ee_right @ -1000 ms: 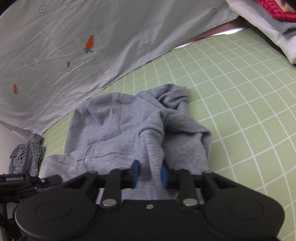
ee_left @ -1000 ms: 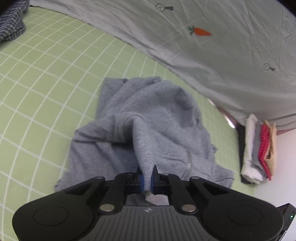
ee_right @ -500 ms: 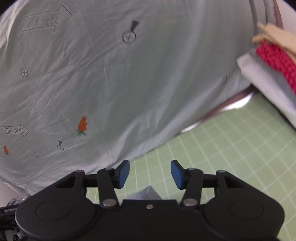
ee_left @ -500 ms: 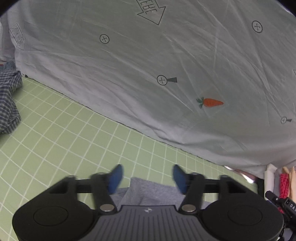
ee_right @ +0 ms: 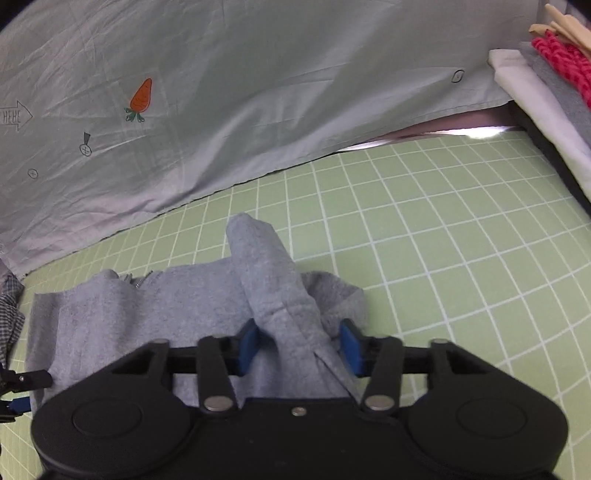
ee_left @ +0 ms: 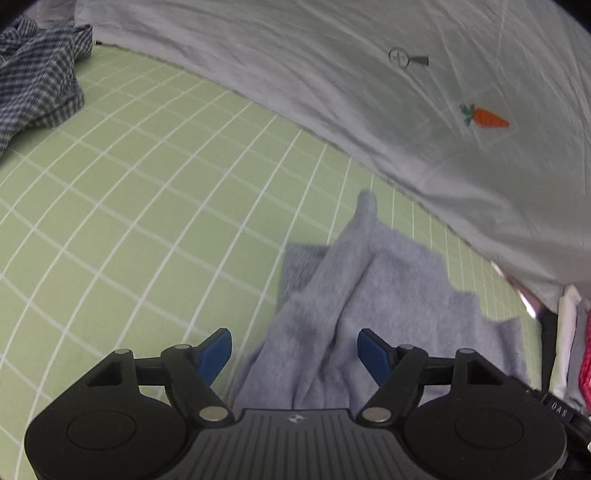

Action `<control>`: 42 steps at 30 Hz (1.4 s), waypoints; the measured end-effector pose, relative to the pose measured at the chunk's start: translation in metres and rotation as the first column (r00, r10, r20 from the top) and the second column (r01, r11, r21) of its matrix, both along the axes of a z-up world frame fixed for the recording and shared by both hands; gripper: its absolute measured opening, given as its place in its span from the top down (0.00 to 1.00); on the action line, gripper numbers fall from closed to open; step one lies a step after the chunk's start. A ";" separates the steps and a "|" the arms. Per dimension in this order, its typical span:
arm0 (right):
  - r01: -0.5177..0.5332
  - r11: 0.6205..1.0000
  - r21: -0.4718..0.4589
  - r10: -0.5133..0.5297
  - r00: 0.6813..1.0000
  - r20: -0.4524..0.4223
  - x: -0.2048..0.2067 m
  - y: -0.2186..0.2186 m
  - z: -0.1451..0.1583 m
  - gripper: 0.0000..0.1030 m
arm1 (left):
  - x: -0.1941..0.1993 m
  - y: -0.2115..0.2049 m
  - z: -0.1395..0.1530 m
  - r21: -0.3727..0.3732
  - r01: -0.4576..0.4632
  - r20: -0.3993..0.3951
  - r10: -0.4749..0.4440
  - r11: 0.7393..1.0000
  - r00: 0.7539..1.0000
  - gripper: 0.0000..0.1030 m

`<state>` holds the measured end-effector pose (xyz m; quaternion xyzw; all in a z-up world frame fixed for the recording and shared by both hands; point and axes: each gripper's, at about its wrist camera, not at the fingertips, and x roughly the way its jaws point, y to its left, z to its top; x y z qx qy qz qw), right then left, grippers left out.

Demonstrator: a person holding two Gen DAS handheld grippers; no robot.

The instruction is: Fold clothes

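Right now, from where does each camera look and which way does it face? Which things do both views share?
Left wrist view: sits on the left tongs, looks forward and down at the grey hoodie on the green grid mat; its blue pads stand wide apart.
Right wrist view: sits on the right tongs, closing on a hoodie fold, pads not yet pressing.
Shared: hoodie, mat, carrot-print sheet, folded clothes stack.

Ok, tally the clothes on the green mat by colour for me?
Grey zip hoodie: 1
Blue-checked shirt: 1
Folded stack at the edge: white 1, grey 1, red knit 1, beige 1
Total: 6
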<state>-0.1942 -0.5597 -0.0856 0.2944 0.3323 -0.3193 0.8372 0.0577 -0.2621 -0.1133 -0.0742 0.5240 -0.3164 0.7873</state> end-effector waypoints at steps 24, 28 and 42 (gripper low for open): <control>0.048 0.986 0.160 -0.057 0.997 0.048 -0.036 -0.016 -0.029 0.18 | 0.012 -0.012 -0.003 0.041 0.072 -0.090 -0.068 0.997 0.994 0.11; 0.006 0.983 0.186 -0.019 0.998 0.068 -0.032 -0.013 -0.036 0.09 | 0.006 -0.022 -0.010 0.042 0.128 -0.100 -0.123 0.991 0.987 0.06; -0.052 0.993 0.103 0.055 0.998 -0.026 0.000 -0.006 -0.037 0.00 | -0.015 -0.057 -0.013 0.137 0.268 0.018 -0.273 0.954 0.962 0.00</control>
